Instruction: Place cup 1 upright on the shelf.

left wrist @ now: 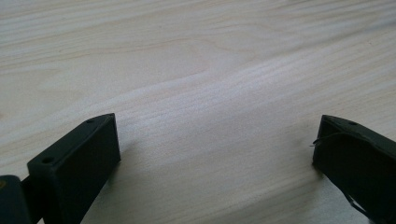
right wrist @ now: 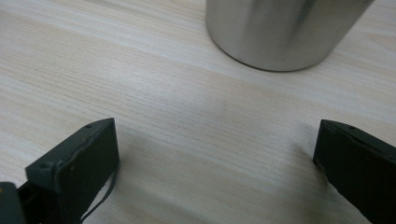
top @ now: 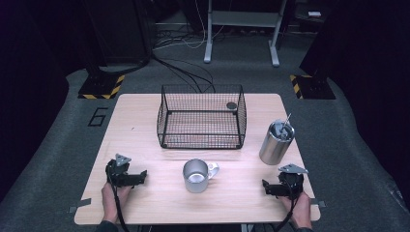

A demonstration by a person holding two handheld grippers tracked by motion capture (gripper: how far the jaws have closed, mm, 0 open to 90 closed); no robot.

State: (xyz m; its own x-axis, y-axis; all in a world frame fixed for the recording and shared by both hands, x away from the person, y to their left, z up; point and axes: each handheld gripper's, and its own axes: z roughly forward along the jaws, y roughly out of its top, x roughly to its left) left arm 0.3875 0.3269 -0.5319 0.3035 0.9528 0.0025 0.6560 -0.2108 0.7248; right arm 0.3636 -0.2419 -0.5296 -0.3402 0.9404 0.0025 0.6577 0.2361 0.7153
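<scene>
Across the middle of the room stands a pale wooden table [top: 145, 111] on grey carpet, and everything of interest sits on its top. Toward the far edge, about centred, is a black wire basket [top: 202, 116]; a small dark round disc [top: 231, 105] shows at its far right corner, though I cannot tell whether it lies inside or hangs on the mesh. Near the right edge, beside the basket's near right corner and apart from it, stands an upright steel tumbler [top: 276, 141] with a thin metal straw [top: 287, 120] slanting out of its top. Close to the centre of the tabletop, nearer the front edge than the basket, is a steel mug [top: 196, 176], mouth up, its handle turned toward the right.

At the near left corner a hand [top: 114, 199] holds the left gripper [top: 143, 176], resting low on the wood with its jaws spread wide over bare grain. At the near right corner the other hand [top: 300, 209] holds the right gripper [top: 265, 187], jaws likewise spread wide with nothing between them. The right gripper view has the base of the tumbler [right wrist: 280, 32] just ahead, clear of the jaws.
</scene>
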